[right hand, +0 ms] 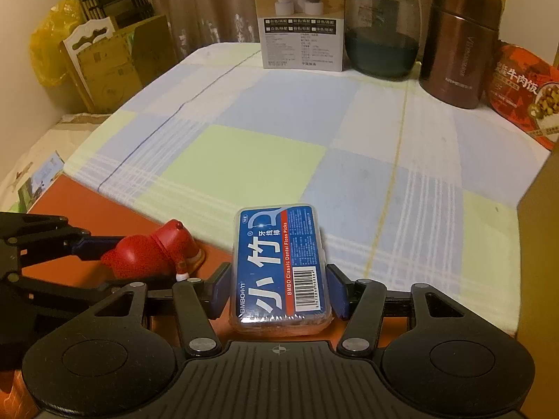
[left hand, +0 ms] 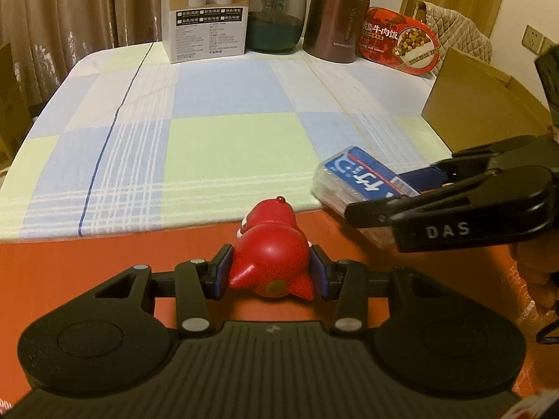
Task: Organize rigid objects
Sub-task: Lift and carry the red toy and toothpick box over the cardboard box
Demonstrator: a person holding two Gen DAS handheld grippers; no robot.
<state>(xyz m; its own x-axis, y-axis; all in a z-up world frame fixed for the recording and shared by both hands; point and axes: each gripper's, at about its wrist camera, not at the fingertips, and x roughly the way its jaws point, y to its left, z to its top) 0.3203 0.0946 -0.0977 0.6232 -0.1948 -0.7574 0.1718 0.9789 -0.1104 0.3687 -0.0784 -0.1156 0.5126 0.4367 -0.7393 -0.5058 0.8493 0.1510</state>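
A red toy figure [left hand: 269,255] rests on the orange surface [left hand: 104,255] just before the checked cloth's edge. My left gripper [left hand: 272,276] is shut on it, a blue pad on each flank. To its right lies a clear box of dental floss picks [left hand: 353,174] with a blue label, and my right gripper [left hand: 391,188] comes in from the right around it. In the right wrist view the floss box [right hand: 279,265] lies lengthwise between the pads of the right gripper [right hand: 279,291], which press on its long sides. The red toy [right hand: 150,251] and left gripper [right hand: 115,262] sit at the left.
A checked cloth [left hand: 227,122] covers the table. Along its far edge stand a white product box [left hand: 208,24], a green glass jar [left hand: 276,17], a brown flask [left hand: 337,17] and a red food bowl [left hand: 401,45]. A cardboard box [left hand: 482,104] stands at the right.
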